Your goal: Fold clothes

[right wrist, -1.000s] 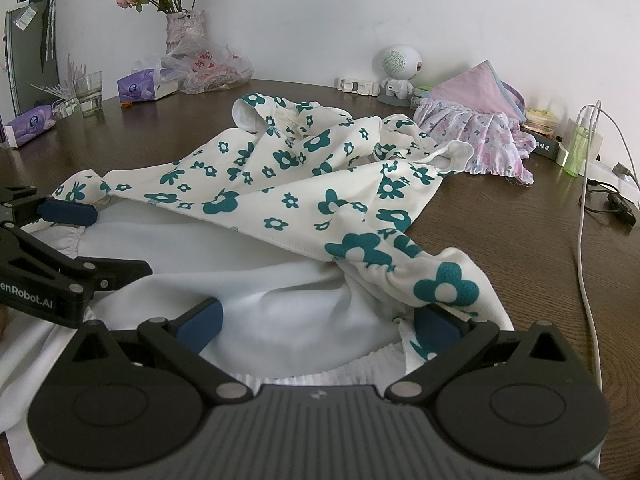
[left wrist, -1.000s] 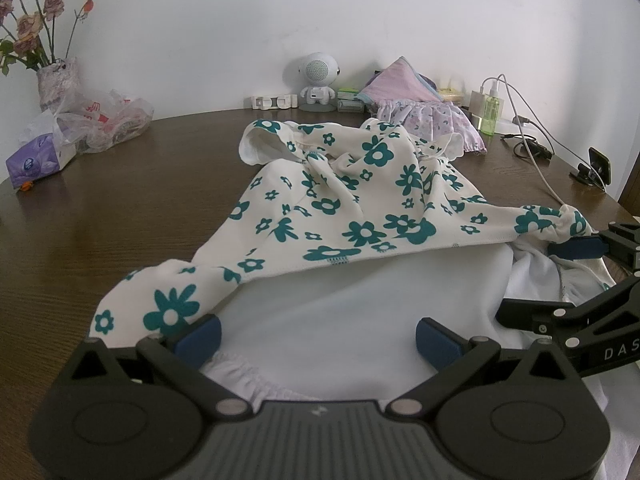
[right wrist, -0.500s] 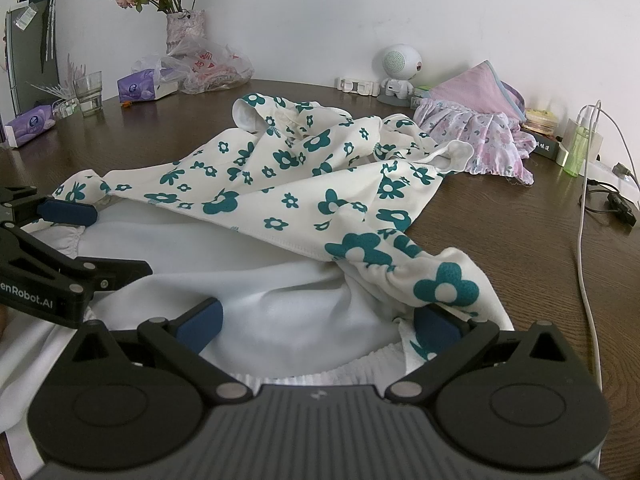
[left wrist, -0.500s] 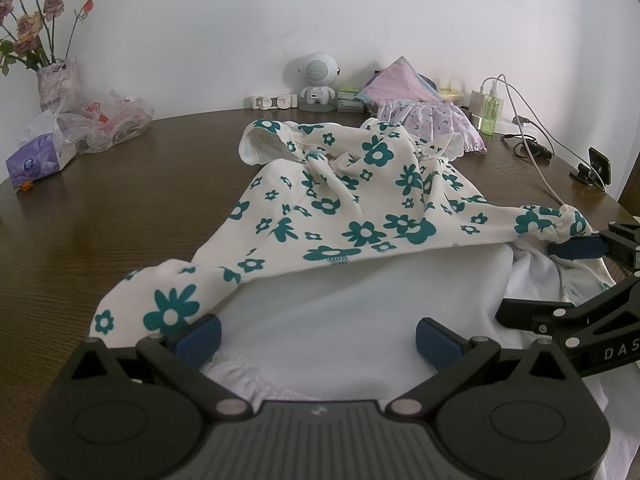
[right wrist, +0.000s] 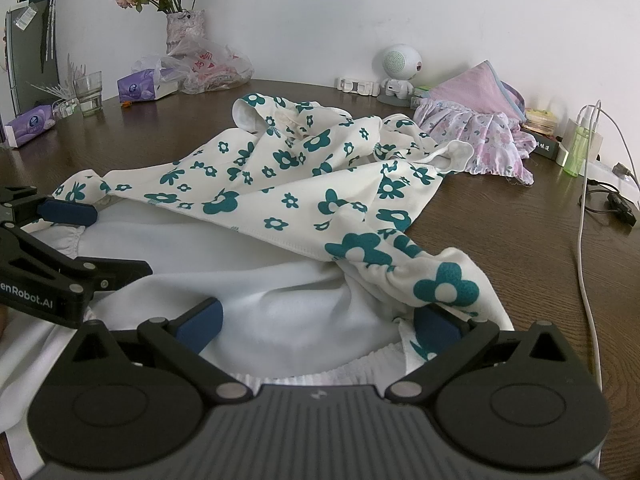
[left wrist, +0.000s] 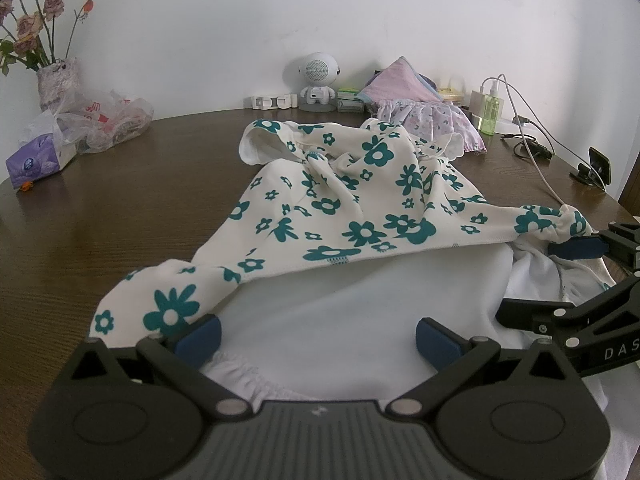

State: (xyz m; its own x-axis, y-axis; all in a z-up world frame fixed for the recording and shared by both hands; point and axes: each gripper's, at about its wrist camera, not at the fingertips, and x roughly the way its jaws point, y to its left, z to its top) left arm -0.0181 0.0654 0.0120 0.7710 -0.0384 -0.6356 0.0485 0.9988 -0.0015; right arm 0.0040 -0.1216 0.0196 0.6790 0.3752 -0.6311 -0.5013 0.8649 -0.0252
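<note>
1. Cream garment printed with teal flowers [left wrist: 360,208], soft knit with a plain white lining: it lies on the near half of the tabletop, hem towards both cameras, neck and sleeve bunched at the far end. The hem is drawn out sideways between the two grippers, judged as squaring it up ahead of a fold.
2. Left gripper [left wrist: 318,338]: blue-padded fingers stand wide apart over the white lining. The garment's left hem corner is gathered at the left pad; whether it is pinned there cannot be told.
3. Right gripper [right wrist: 320,324]: fingers likewise wide apart. The right hem corner is draped over the right pad, resting on it, not clamped between the two.
4. Dark brown wood-grain tabletop [left wrist: 132,200]: rounded, bare around the garment.
5. Pink and lilac floral frilled clothing [right wrist: 476,128]: heaped at the far edge, just beyond the garment, possibly next in line.
6. Small white round-headed robot figure [left wrist: 318,80]: against the wall.
7. White charging cable [right wrist: 586,216]: running down the right side, near the right hem corner, a possible snag.
8. Vase of dried roses [right wrist: 184,28], crumpled clear plastic bag [left wrist: 114,120] and purple tissue pack [left wrist: 38,160]: at the far left.
9. Plain white wall [left wrist: 360,12]: behind everything.
</note>
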